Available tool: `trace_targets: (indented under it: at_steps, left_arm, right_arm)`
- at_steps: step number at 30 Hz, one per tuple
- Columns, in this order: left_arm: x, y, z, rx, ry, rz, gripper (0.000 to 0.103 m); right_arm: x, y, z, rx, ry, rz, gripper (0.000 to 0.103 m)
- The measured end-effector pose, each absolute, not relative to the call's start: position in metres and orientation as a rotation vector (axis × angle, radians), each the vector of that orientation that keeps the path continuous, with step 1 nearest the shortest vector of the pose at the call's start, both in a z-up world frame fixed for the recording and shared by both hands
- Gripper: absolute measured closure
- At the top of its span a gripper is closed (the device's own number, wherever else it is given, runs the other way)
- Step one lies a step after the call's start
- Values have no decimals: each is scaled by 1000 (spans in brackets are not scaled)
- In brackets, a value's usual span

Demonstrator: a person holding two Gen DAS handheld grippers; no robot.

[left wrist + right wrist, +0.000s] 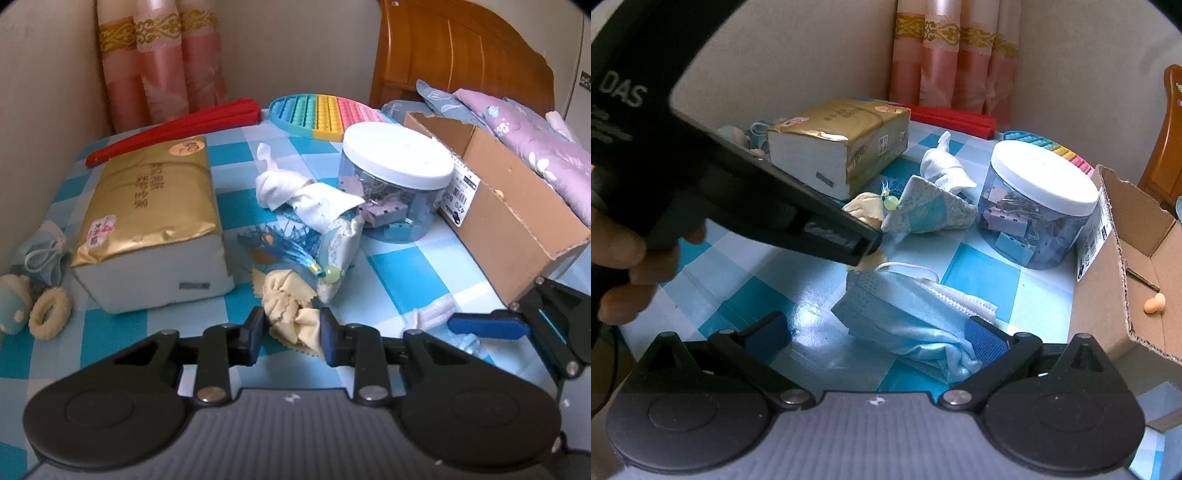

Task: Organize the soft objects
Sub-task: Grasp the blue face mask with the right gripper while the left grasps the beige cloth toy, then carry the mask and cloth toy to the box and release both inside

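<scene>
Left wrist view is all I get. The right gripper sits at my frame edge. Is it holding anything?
Observer: No. The right gripper is open. A blue face mask lies on the table between its fingers, against one pad.
Operator: Box contents? I can't see the floor.
Observer: The cardboard box has one small orange object on its floor. The rest of the floor that I can see is bare.
Operator: And the left gripper from outside?
Observer: The left gripper is tipped down, with its tip on the near edge of the yellow cloth. I can't tell whether the cloth is lifted.
</scene>
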State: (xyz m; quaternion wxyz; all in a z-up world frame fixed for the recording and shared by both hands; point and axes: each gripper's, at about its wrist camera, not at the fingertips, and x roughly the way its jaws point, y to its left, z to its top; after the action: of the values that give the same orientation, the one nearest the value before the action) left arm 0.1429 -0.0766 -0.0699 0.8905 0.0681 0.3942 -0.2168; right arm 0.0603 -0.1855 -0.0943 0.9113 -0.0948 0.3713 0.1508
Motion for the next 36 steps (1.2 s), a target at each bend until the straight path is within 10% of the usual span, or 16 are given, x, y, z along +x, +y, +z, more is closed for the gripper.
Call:
trace_targets:
  at_steps: [24, 36]
  left_arm:
    - [130, -50, -69, 131, 831, -423, 59]
    - [135, -53, -69, 117, 832, -432, 74]
  right_arm:
    - [67, -195, -88, -121, 809, 233, 0]
    - [71, -192, -93, -118, 821, 222, 0]
